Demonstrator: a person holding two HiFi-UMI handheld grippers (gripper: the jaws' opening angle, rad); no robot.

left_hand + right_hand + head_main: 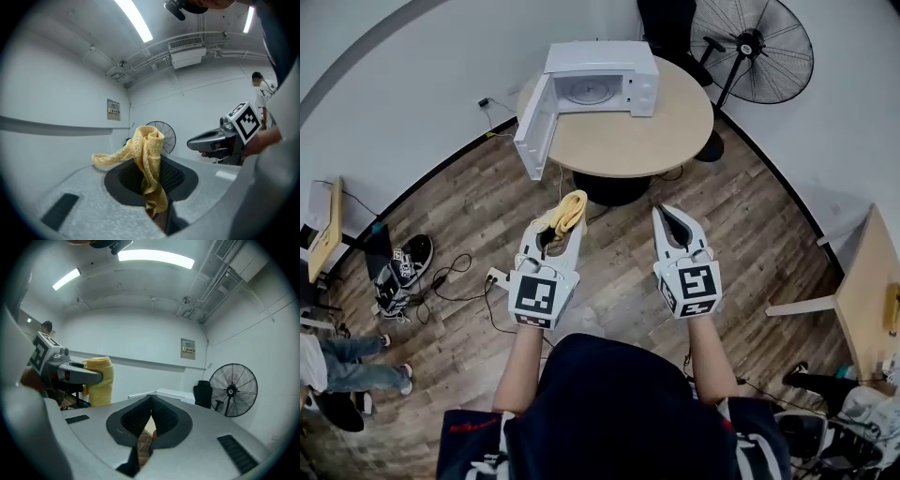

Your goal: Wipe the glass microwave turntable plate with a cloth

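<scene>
No readable print anywhere in the head view. Only graphics are the black-and-white square markers on the two gripper cubes.

Left edge: a wooden desk edge (328, 234), a pair of shoes (403, 272), loose cables and a power strip (497, 277) on the wood floor (609, 272), and a person's legs in jeans (352, 370) at lower left. That side is cluttered.

Left gripper (551, 239): jaws clamped on a yellow cloth (565, 214). In the left gripper view the cloth (147, 154) is pinched between the pads; one end stands up above the jaws and a tail trails off left. Wall panel (113, 110) behind it has a label strip, too small to read.

White microwave (598, 80) sits at the back left of the round table (675, 131). Its door (532, 127) is swung fully open and overhangs the table edge on the left. The glass turntable plate (589, 91) lies flat inside the cavity, well apart from both grippers. The tabletop in front of and right of the microwave is bare.

Open floor lies between the grippers and the table.

Right gripper (667, 221): jaws fully together, nothing between them. The right gripper view (151, 413) shows pad against pad. Wall panel (188, 349) print unreadable.

Right side: black chair (670, 23) and pedestal fan (753, 52) stand behind the table near the wall. Another wooden tabletop (867, 291) is at the far right edge.
</scene>
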